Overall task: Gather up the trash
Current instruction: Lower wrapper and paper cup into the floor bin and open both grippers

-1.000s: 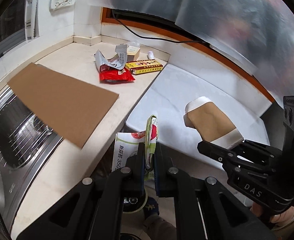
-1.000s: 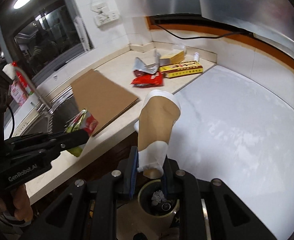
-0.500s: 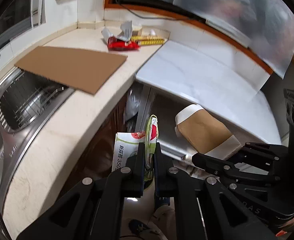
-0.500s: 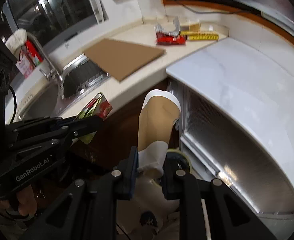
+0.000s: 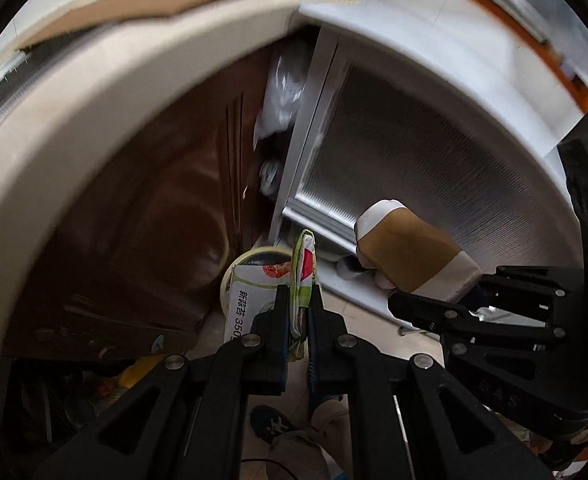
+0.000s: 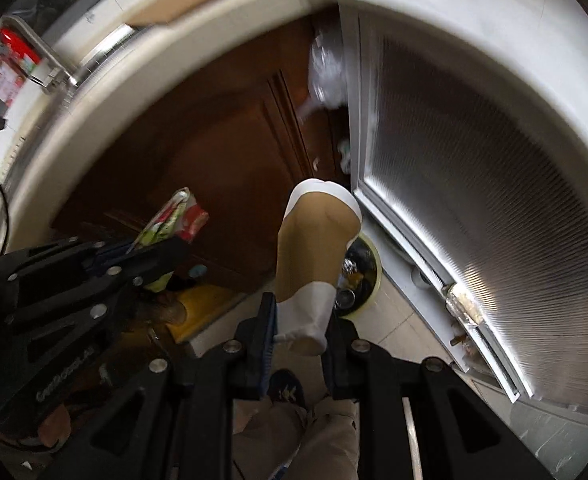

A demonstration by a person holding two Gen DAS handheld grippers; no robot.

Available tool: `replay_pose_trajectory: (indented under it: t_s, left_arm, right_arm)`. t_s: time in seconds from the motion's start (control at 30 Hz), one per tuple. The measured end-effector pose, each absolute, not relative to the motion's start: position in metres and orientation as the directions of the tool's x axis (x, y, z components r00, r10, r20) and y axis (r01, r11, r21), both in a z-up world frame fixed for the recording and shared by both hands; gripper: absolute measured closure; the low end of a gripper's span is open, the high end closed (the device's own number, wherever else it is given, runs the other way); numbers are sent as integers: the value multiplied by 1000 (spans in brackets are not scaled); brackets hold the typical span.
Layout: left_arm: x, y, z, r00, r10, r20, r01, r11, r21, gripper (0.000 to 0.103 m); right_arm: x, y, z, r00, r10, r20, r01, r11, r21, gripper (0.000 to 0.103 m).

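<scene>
Left gripper (image 5: 299,300): clenched on a flattened wrapper (image 5: 303,264), the jaws nearly touching with the packet pinched edge-on between them.
Wrapper: green, white and red, with printed characters on a white panel; it sticks up out of the left jaws, above the bin (image 5: 254,258) on the floor and partly covering the bin's opening in the left wrist view.
Right gripper (image 6: 299,322): grasping a paper cup (image 6: 314,248) by its white base, the jaws partly closed against both sides.
Paper cup: brown with white bands at rim and base, dented in the middle, tilted with its rim pointing away from the right jaws; it hangs above the bin (image 6: 368,276) and hides part of it in the right wrist view.
Bin: round, pale yellow rim, dark inside with scraps in it; it stands on the tiled floor.
Brown door (image 5: 166,208): just left of the bin, under the counter edge.
Ribbed metal door (image 6: 474,184): just right of the bin.
Counter (image 5: 94,92): pale edge curving well above the bin.
Person: a trouser leg (image 6: 314,428) and a dark shoe (image 6: 288,390) on the floor, near the bin.
</scene>
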State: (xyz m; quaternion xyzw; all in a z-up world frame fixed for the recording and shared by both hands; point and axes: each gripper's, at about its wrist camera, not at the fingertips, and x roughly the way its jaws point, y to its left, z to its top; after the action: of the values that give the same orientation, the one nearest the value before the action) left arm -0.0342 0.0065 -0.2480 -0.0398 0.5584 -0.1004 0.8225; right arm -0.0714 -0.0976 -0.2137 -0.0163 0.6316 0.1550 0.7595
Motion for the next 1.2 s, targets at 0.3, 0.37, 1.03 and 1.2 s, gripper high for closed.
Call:
replay_pose_trajectory:
  t_s: [0.3,0.37,1.03,1.2]
  left_arm:
    - [-15,-2,-343,312,-192,-930,48,981,-187,97]
    - [-11,-2,-366,308,-208,-929,32,978,-208,97]
    - [30,-1,-498,215,-236,-948,-22,969,-247,85]
    - [38,4,-503,208,-186,-960,-32,980,-197,57]
  right_arm:
    - [-59,-110,-320,53,185,-981,-264,950,165,83]
    - [-57,-113,-342,30,180,-983,-251,953,167,83]
    - [-12,-134,-469,-40,223,-974,-201,953,226,81]
    - [-6,-131,-477,-43,220,-975,-217,950,224,78]
